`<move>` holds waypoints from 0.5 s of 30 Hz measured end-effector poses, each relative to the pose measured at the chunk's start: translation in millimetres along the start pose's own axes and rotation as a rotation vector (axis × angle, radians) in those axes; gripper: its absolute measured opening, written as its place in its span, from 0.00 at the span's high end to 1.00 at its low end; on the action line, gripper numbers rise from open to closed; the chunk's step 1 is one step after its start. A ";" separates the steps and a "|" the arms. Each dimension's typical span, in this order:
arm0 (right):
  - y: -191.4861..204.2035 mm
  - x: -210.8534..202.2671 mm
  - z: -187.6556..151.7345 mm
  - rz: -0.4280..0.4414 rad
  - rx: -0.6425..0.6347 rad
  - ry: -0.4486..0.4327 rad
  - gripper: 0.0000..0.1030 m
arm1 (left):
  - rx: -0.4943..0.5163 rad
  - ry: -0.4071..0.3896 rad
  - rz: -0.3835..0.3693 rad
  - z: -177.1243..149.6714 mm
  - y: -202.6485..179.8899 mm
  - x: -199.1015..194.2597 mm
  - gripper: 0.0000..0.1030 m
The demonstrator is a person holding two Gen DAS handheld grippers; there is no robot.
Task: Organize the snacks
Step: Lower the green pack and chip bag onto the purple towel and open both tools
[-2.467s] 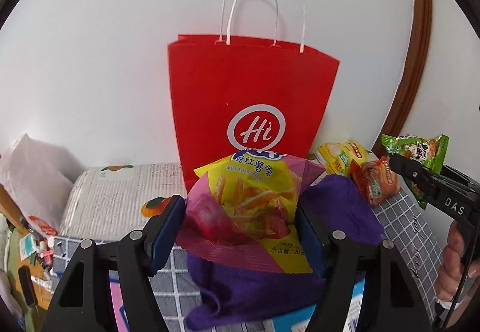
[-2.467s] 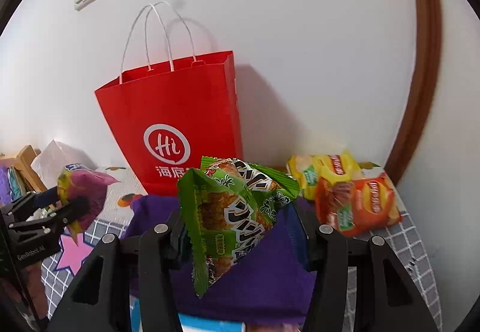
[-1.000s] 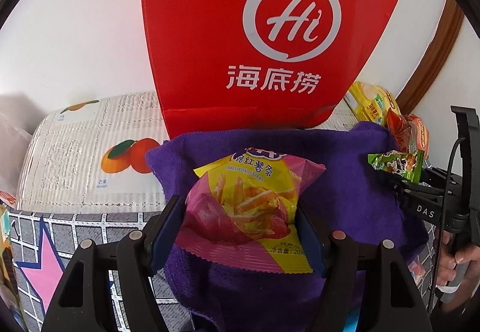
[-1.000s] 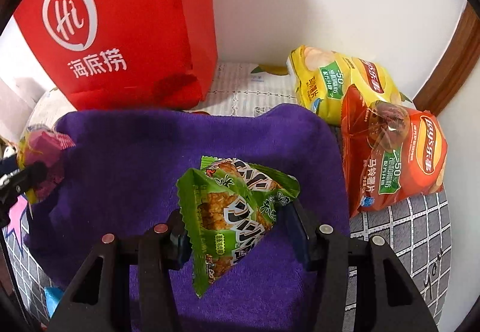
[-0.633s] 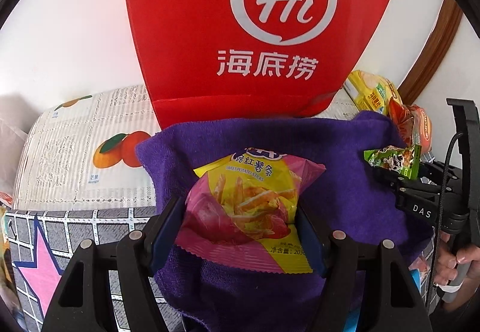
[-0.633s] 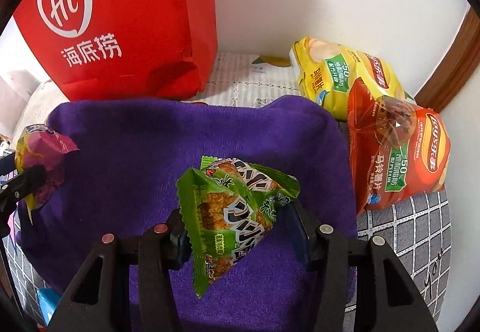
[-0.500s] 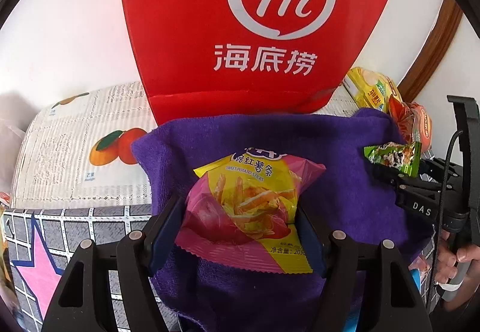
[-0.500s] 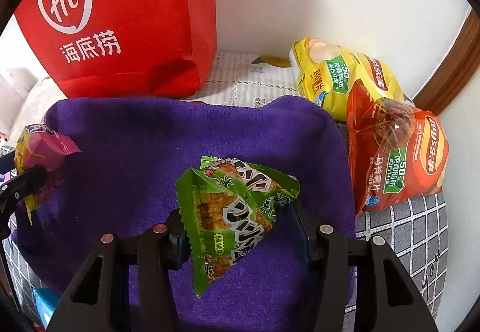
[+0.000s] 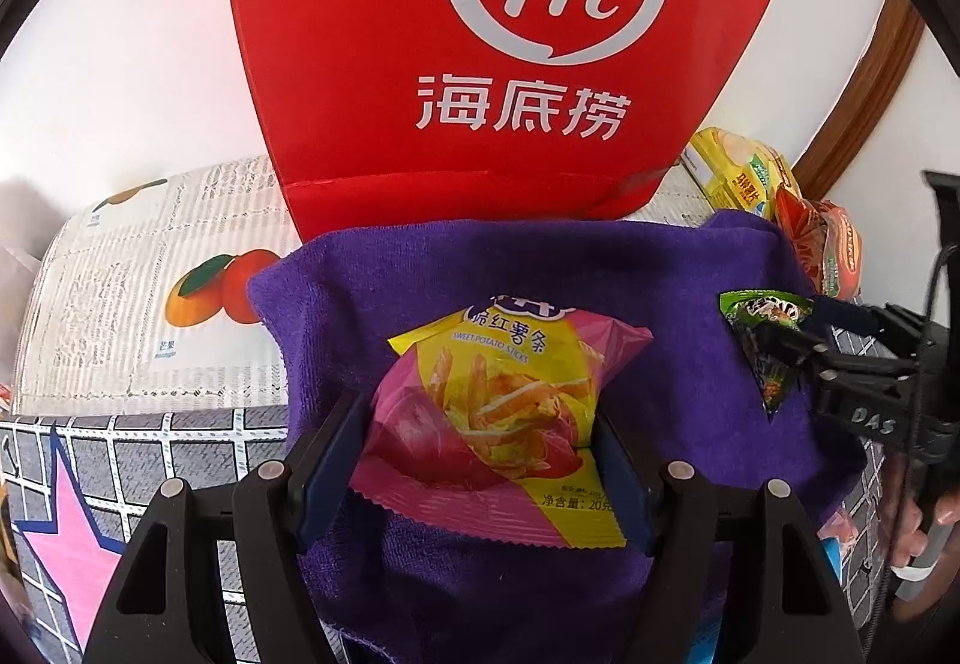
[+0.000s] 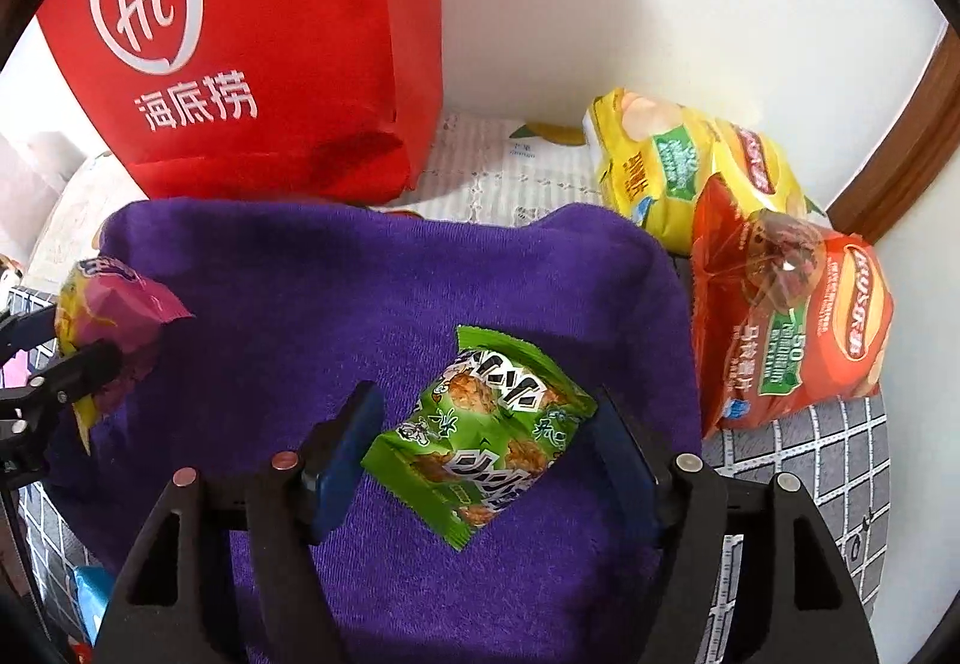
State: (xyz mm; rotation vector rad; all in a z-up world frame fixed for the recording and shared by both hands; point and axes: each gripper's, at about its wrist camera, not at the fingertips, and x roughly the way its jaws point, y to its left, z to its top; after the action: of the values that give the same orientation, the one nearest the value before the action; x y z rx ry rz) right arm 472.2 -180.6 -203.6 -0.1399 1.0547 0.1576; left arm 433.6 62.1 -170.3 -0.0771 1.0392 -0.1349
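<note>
— Looking at the right gripper (image 10: 480,442), what state are its fingers in?
— Its jaws have just been opening. The green snack packet (image 10: 480,430) lies between the fingers on the purple towel (image 10: 372,298), tilted, with a gap showing on the left side, so the pads no longer seem to press it.
— And the left gripper (image 9: 474,460)?
— Its fingers are clamped on the sweet potato stick packet (image 9: 498,400), which stands upright between them above the same towel.
— Which way does the packet's long axis run?
— The green one runs diagonally across the gap, upper left to lower right. The pink-and-yellow one runs forward, away from the fingers, towards the red paper bag (image 9: 480,34) just beyond the towel.
— So what does the next move turn on?
— I judge it to be the left hand's packet, which needs setting down beside the green one.
</note>
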 end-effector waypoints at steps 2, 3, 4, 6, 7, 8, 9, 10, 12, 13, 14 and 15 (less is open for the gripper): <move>-2.8 -9.0 1.0 0.009 0.017 -0.028 0.31 | 0.003 0.007 0.000 -0.4 -0.7 1.5 0.30; -4.0 -11.8 1.2 0.013 0.023 -0.036 0.31 | 0.002 0.008 0.000 -0.4 -1.3 2.2 0.30; -5.9 -16.8 1.5 0.022 0.034 -0.051 0.31 | 0.002 0.009 0.000 -0.5 -1.8 2.7 0.30; -8.5 -23.2 1.8 0.034 0.050 -0.068 0.31 | 0.001 0.013 -0.003 -0.4 -2.3 3.6 0.31; -9.7 -25.6 2.1 0.040 0.057 -0.073 0.31 | 0.001 0.014 -0.006 -0.3 -2.5 4.0 0.31; -11.3 -28.6 2.3 0.053 0.067 -0.079 0.31 | 0.000 0.016 -0.008 -0.4 -2.6 4.5 0.31; -12.7 -30.2 2.8 0.060 0.073 -0.083 0.31 | -0.001 0.016 -0.010 -0.3 -2.8 4.8 0.30; -14.4 -32.8 3.0 0.067 0.084 -0.090 0.31 | -0.002 0.016 -0.011 -0.2 -2.5 4.7 0.30; -16.7 -35.7 2.4 0.067 0.091 -0.098 0.31 | -0.008 0.016 -0.018 0.4 -2.3 4.3 0.28; -17.5 -36.7 2.5 0.065 0.094 -0.102 0.31 | -0.013 0.015 -0.027 0.7 -1.7 3.8 0.26; -18.1 -37.4 2.7 0.063 0.096 -0.106 0.31 | -0.020 0.014 -0.039 1.0 -1.2 3.1 0.22; -18.7 -37.6 2.7 0.061 0.097 -0.108 0.31 | -0.026 0.012 -0.050 1.3 -0.5 2.0 0.19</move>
State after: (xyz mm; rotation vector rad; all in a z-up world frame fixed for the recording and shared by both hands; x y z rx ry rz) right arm 460.0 -200.7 -168.8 -0.0109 0.9579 0.1670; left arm 435.6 61.4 -171.3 -0.1256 1.0519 -0.1671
